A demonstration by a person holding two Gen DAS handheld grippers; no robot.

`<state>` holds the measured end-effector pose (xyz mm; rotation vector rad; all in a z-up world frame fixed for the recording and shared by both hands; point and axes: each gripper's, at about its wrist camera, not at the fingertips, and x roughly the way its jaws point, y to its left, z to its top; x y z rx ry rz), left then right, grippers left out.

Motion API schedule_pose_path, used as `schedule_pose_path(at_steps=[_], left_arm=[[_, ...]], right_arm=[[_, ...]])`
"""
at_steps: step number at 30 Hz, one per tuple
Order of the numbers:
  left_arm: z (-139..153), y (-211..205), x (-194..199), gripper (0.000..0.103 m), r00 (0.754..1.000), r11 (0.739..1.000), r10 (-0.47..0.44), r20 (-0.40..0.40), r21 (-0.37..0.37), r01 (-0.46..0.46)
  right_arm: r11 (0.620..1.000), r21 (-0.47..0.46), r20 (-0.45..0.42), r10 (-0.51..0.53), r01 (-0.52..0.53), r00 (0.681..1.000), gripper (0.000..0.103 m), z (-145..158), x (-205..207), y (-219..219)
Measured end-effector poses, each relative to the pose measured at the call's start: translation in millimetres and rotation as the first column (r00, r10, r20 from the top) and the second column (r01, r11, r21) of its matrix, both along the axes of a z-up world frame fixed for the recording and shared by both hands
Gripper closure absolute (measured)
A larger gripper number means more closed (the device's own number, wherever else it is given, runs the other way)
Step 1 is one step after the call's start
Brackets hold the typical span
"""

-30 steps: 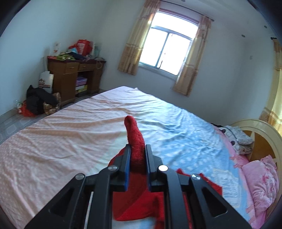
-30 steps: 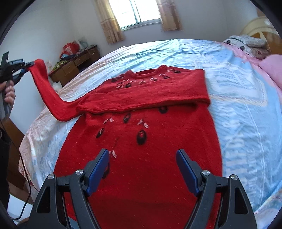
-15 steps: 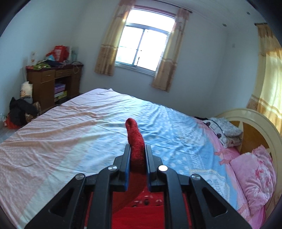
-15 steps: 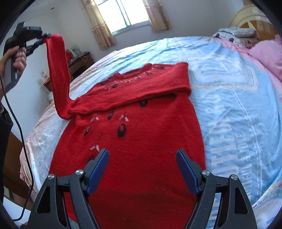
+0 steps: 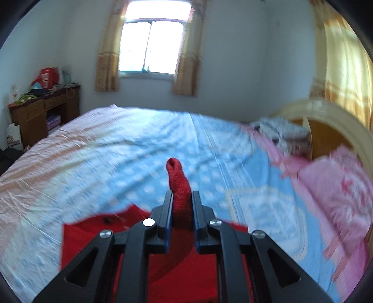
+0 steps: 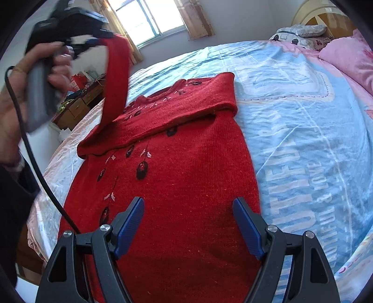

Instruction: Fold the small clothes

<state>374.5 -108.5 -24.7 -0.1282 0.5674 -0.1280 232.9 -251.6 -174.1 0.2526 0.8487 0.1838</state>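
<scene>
- Red sweater [image 6: 186, 163] lies front-up on the bed [image 6: 303, 139], on the blue patterned sheet, body running from my right claw toward the window [image 6: 149, 21].
- One sleeve is folded flat across the chest, its end just at the sweater's right edge.
- The other sleeve [image 6: 116, 77] is lifted off the bed; it arcs up from the shoulder to my left claw [image 6: 93, 43].
- Left claw [image 5: 181, 200]: jaws nearly closed, pinching that sleeve near the cuff [image 5: 176, 172]; the cuff end sticks out past the fingertips, opening visible.
- My left hand [image 6: 42, 77] grips the left claw's handle, raised above the sweater's left shoulder; a black cable [image 6: 35, 163] hangs from it.
- Right claw [image 6: 187, 221]: jaws wide apart, nothing between the blue pads [image 6: 129, 223], poised over the lower body of the sweater. Cannot tell whether the tips touch the knit.
- Pink pillow [image 6: 349, 53] at the head of the bed, well apart from the sweater.
- Wooden desk [image 5: 44, 114] by the far wall; left view is blurred.
</scene>
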Motion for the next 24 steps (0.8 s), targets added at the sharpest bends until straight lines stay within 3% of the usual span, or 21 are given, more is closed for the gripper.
schedule_pose_path(at_steps=[4, 5, 7, 8, 11, 13, 15, 18, 22, 24], left_arm=[[-41, -41, -3, 0.087, 0.997, 0.992, -0.067, -0.045, 0.105, 0.071], [-47, -49, -4, 0.083, 0.995, 0.987, -0.082, -0.048, 0.131, 0.088], [-57, -64, -7, 0.07, 0.991, 0.97, -0.118, -0.061, 0.208, 0.128], [-61, -69, -11, 0.058, 0.989, 0.959, -0.133, -0.071, 0.242, 0.147], [-59, -64, -31, 0.051, 0.977, 0.946, -0.209, -0.052, 0.243, 0.215], [-57, -52, -50, 0.034, 0.974, 0.934, -0.225, -0.005, 0.283, 0.217], [-57, -33, -66, 0.019, 0.979, 0.93, -0.197, 0.042, 0.325, 0.173], [-66, 12, -82, 0.016, 0.991, 0.92, -0.123, 0.059, 0.381, 0.092], [-98, 78, -90, 0.012, 0.999, 0.875, 0.048, -0.01, 0.483, -0.037], [-107, 105, -95, 0.012, 0.994, 0.881, 0.095, -0.043, 0.469, -0.064]], right_arm=[[1.0, -0.009, 0.005, -0.001, 0.001, 1.0, 0.024, -2, -1, 0], [1.0, -0.013, 0.007, 0.0, 0.001, 1.0, 0.024, -2, -1, 0], [1.0, -0.023, 0.009, 0.001, -0.001, 1.0, 0.024, -3, -1, 0], [0.999, -0.034, 0.014, 0.002, -0.002, 1.0, 0.024, -3, -1, 1], [0.999, -0.05, 0.023, 0.003, -0.002, 1.0, 0.024, -4, -2, 0], [0.999, -0.046, 0.026, 0.004, -0.002, 1.0, 0.024, -4, -3, -1], [0.999, -0.053, 0.031, 0.004, -0.002, 1.0, 0.024, -4, -3, -1], [0.998, -0.057, 0.038, 0.007, -0.005, 0.999, 0.024, -4, -5, 1], [0.999, -0.046, 0.05, 0.002, 0.0, 0.999, 0.024, 1, -7, 0], [0.999, -0.028, 0.067, -0.021, 0.023, 0.998, 0.024, 9, -8, -5]])
